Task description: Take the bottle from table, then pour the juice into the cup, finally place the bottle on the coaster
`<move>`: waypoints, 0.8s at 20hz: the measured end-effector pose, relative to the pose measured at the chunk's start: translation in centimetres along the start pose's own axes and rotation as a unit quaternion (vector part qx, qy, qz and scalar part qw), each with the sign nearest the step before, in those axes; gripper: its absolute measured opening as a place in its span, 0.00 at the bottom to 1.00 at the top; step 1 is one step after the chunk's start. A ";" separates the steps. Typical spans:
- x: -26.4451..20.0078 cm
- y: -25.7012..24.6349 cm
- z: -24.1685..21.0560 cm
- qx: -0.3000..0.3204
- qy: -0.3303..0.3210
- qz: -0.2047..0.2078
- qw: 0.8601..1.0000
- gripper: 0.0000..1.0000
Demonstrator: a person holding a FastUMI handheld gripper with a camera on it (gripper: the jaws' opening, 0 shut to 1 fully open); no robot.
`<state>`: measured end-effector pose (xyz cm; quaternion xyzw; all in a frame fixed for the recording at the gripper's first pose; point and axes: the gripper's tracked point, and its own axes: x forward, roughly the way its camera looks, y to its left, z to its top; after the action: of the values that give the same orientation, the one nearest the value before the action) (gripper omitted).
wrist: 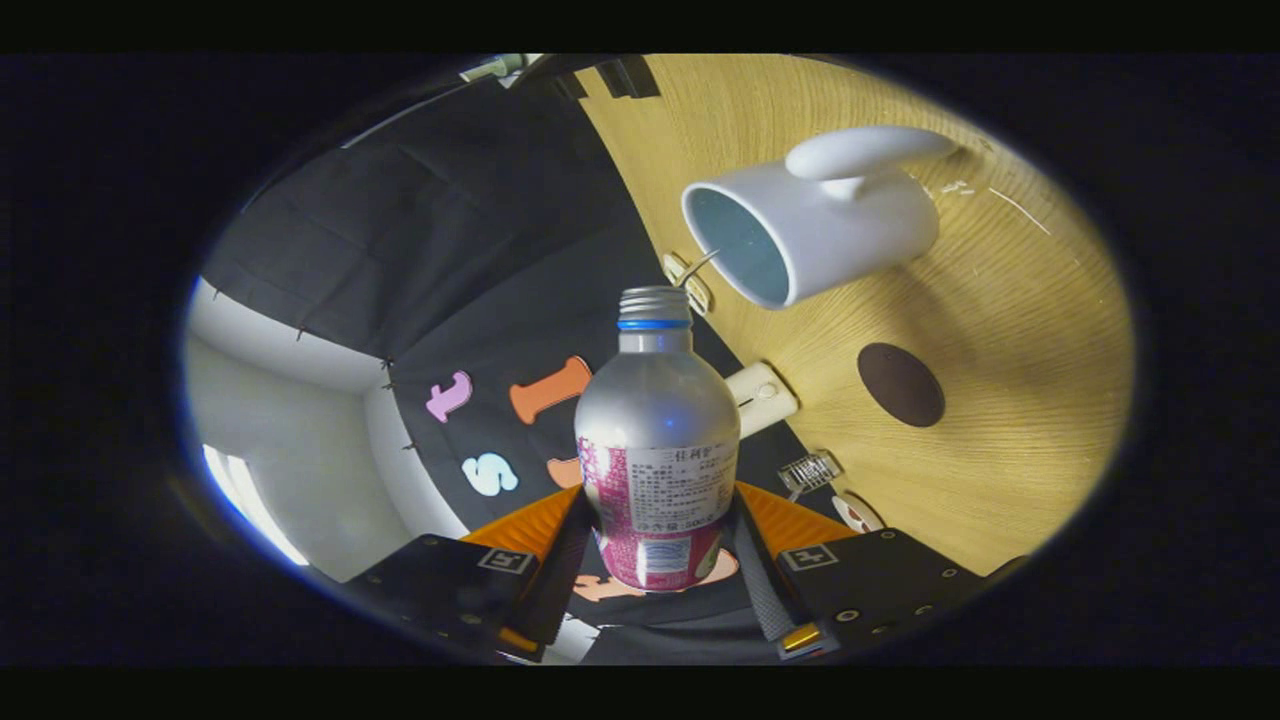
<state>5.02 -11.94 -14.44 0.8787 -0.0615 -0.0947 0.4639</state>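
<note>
1. Nearest the camera, the gripper has its two fingers closed in on the bottle, one pressing on each side of its lower body, so the bottle is gripped between them.
2. That bottle is silver metal with a pink and white label around its lower half, a blue ring at the neck, and threads showing at its mouth with no cap on it.
3. Its mouth points away from the camera, toward the edge of the wooden table, whose surface appears rotated, running up the far side of the scene.
4. Beyond the bottle's mouth and off to one side, a white cup with a pale blue inside stands on the table, its opening turned toward the bottle and its handle on the far side.
5. Bottle and cup are apart; no liquid can be seen between them.
6. Beside the cup on the table lies a round dark brown coaster, nearer the fingers than the cup and with nothing on it.
7. A small cream-coloured fitting sits at the table's edge just beside the bottle's shoulder.
</note>
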 end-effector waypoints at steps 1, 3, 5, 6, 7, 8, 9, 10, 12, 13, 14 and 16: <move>0.1 0.0 -0.1 0.000 0.000 0.000 1.000 0.74; 0.0 0.2 -0.1 0.005 0.000 0.001 1.000 0.74; 0.2 0.1 -0.3 0.009 0.001 0.002 1.000 0.74; 0.2 0.1 -0.2 0.008 0.001 0.002 1.000 0.74; 0.1 0.1 -0.3 0.009 0.001 0.001 1.000 0.74; 0.2 0.1 -0.3 0.011 0.001 0.002 1.000 0.74; 0.1 0.2 -0.3 0.014 0.000 0.003 1.000 0.74; 0.1 0.2 -0.3 0.018 0.000 0.004 1.000 0.74; 0.2 0.4 -0.4 0.026 0.000 0.005 1.000 0.74; 0.2 0.5 -0.4 0.029 0.000 0.006 1.000 0.74; 0.3 0.7 -0.4 0.032 0.000 0.008 0.999 0.74; 0.3 0.8 -0.5 0.035 0.000 0.013 0.999 0.74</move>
<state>5.38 -12.04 -13.47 0.8936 -0.0762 -0.0862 0.4339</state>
